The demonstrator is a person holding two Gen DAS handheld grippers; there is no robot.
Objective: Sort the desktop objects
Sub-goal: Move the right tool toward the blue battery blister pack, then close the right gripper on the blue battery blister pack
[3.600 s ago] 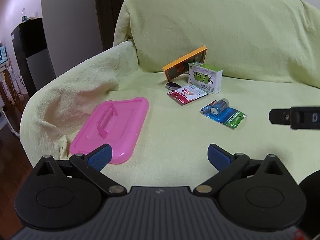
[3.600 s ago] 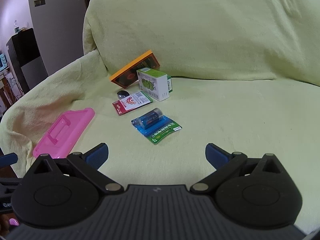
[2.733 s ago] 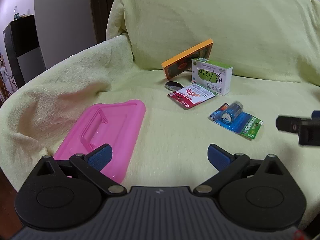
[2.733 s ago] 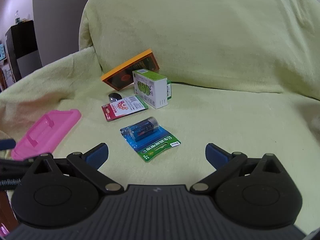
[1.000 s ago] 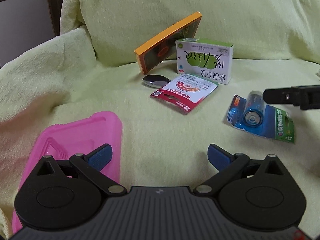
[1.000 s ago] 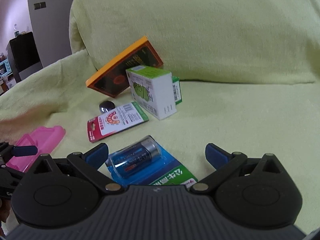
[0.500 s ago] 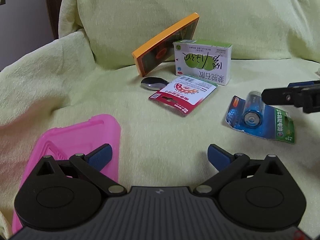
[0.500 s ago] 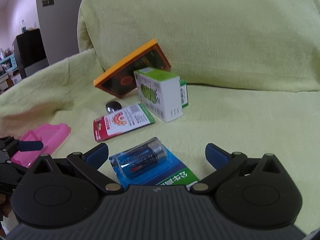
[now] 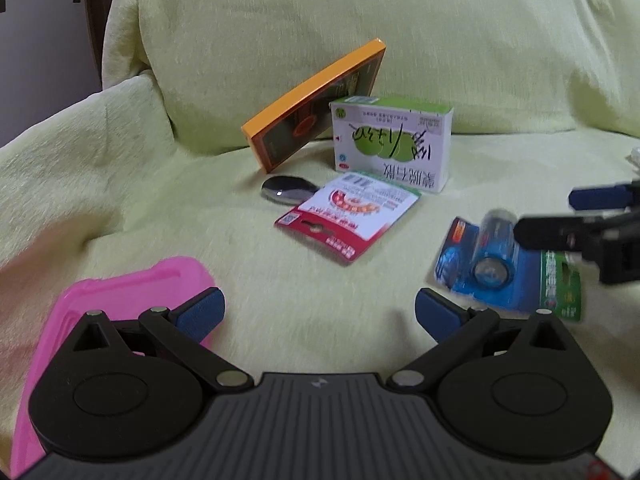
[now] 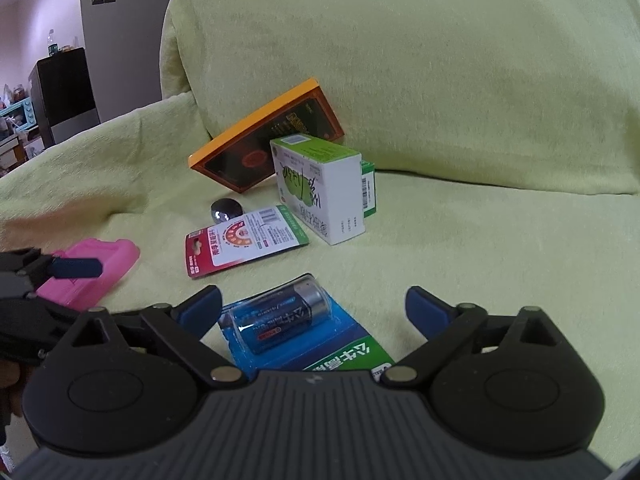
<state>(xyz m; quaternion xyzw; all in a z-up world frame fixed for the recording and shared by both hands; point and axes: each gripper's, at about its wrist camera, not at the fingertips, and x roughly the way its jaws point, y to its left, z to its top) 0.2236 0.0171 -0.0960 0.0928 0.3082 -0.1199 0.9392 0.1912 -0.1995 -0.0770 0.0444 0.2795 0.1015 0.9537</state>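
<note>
On the yellow-green sofa seat lie a blue battery blister pack (image 9: 504, 268) (image 10: 288, 320), a red and white card pack (image 9: 352, 216) (image 10: 244, 240), a shiny dark round object (image 9: 286, 192) (image 10: 226, 208), a green and white box (image 9: 394, 148) (image 10: 320, 192) and an orange box (image 9: 316, 104) (image 10: 264, 144) leaning on the backrest. A pink lid (image 9: 116, 308) (image 10: 92, 272) lies at the left. My right gripper (image 10: 312, 304) stands open just above the battery pack, its fingers either side of it. My left gripper (image 9: 320, 312) is open over bare cushion beside the pink lid.
The sofa armrest (image 9: 80, 152) rises on the left and the backrest (image 10: 440, 60) stands behind the objects. A dark cabinet (image 10: 64, 92) and a grey wall stand beyond the armrest. Bare cushion (image 10: 500, 240) spreads to the right of the objects.
Both grippers have moved forward and down toward the objects. The right gripper has come over the battery pack, which now sits between its fingers. Nothing has been grasped.
</note>
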